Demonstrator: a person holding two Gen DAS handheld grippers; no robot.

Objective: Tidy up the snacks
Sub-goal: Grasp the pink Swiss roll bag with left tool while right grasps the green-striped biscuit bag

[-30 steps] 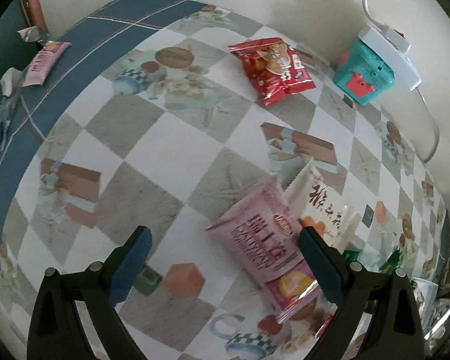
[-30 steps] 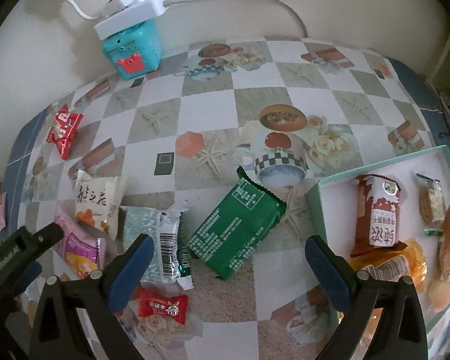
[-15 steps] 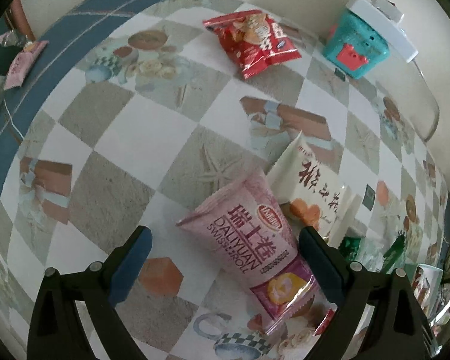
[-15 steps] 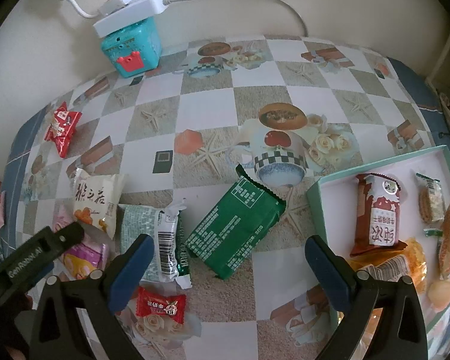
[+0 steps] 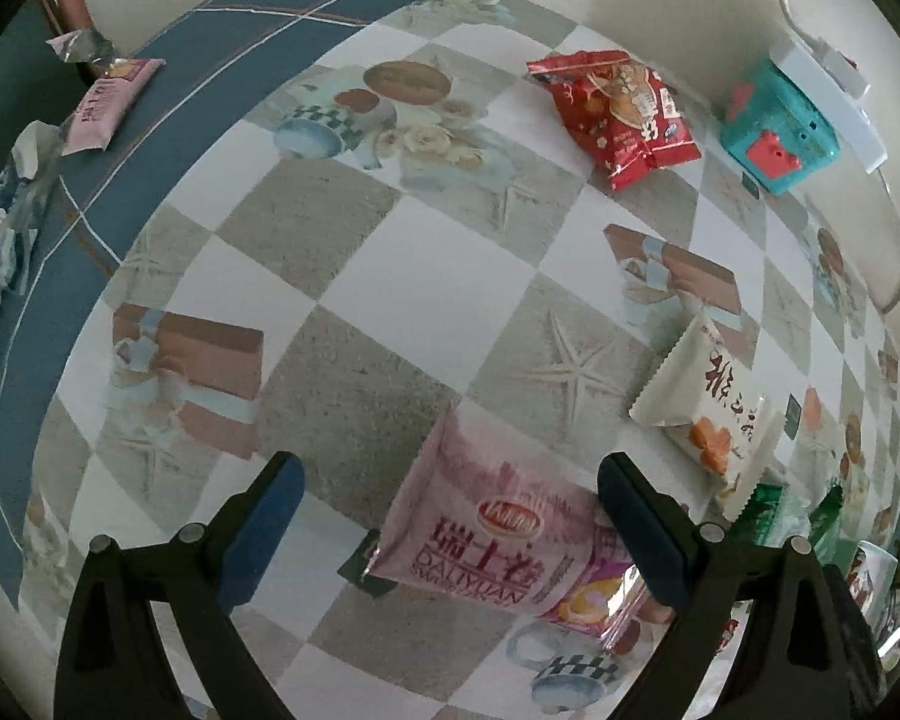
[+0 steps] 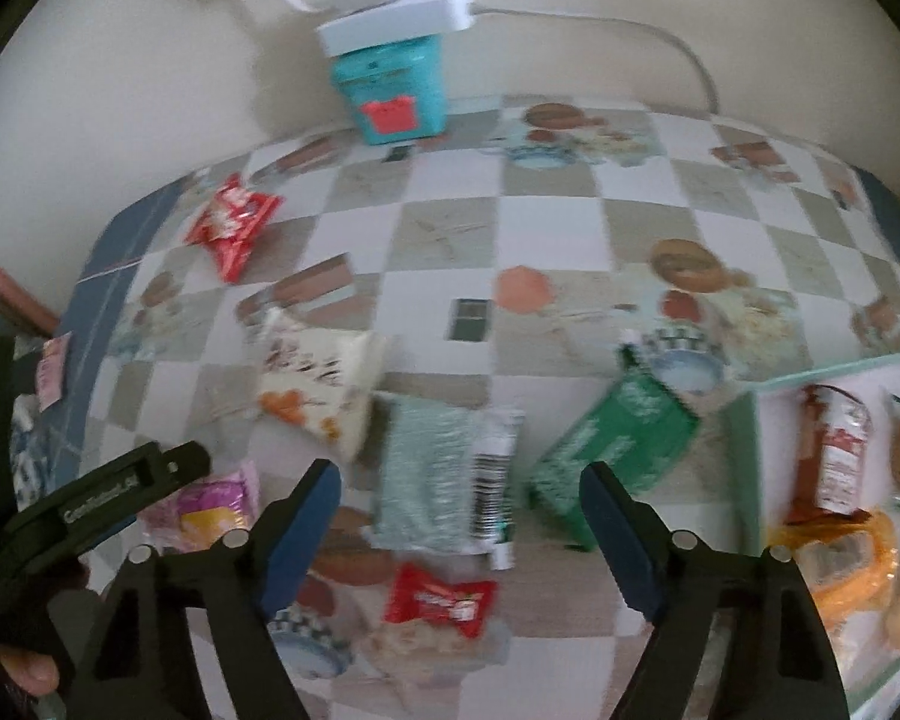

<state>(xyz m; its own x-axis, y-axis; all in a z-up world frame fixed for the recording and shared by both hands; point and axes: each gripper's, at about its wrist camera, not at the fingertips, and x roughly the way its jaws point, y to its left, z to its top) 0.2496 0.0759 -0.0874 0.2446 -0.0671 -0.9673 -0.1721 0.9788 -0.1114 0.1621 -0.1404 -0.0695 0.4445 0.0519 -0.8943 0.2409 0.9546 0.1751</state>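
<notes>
My left gripper point(image 5: 447, 531) is open, its jaws either side of a pink Swiss-roll packet point(image 5: 498, 528) lying on the patterned tablecloth. A white packet point(image 5: 711, 414) lies just to its right and a red packet point(image 5: 621, 111) far back. My right gripper point(image 6: 459, 531) is open above a pale green packet point(image 6: 444, 480), with a dark green packet point(image 6: 615, 450) to the right and a small red candy point(image 6: 441, 600) below. The teal-rimmed tray point(image 6: 750, 462) at right holds several snacks. The left gripper also shows in the right wrist view point(image 6: 102, 504).
A teal box point(image 6: 399, 90) with a white power strip point(image 6: 393, 15) on it stands at the back wall. A small pink packet point(image 5: 105, 102) lies on the blue border near the table's left edge. The wall closes the far side.
My left gripper has moved forward and down, so the pink packet now lies between its jaws. My right gripper has moved left and lower toward the pale green packet; its view is blurred.
</notes>
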